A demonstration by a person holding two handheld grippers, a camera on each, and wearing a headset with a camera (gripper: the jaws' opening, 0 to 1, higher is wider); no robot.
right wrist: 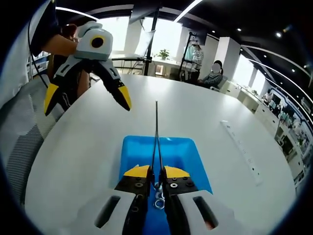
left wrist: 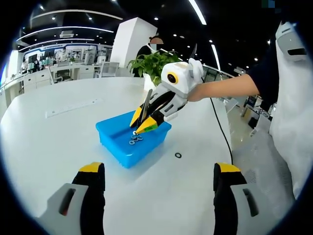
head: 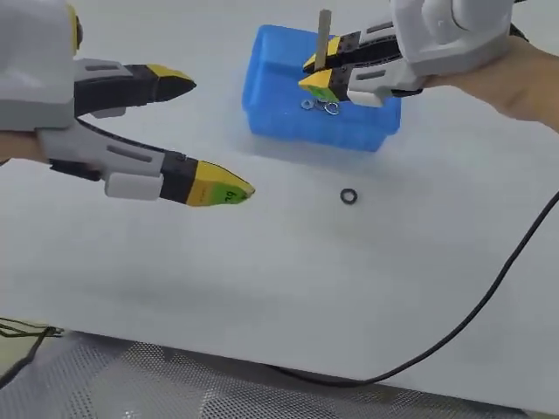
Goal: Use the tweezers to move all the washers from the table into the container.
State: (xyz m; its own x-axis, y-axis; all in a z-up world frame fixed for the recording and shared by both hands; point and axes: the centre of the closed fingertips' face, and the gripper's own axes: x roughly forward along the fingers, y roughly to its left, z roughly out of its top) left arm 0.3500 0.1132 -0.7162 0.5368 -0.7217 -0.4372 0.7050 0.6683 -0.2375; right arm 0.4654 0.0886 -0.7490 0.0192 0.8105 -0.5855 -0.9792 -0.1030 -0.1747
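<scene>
A blue container sits on the white table with several washers inside. One dark washer lies on the table in front of it. My right gripper hovers over the container, shut on thin metal tweezers whose lower end reaches down near the washers in the box. My left gripper is open and holds nothing, left of the container.
A black cable curves across the table's right side toward the front edge. A white power strip lies far back on the table, and a potted plant stands beyond the container.
</scene>
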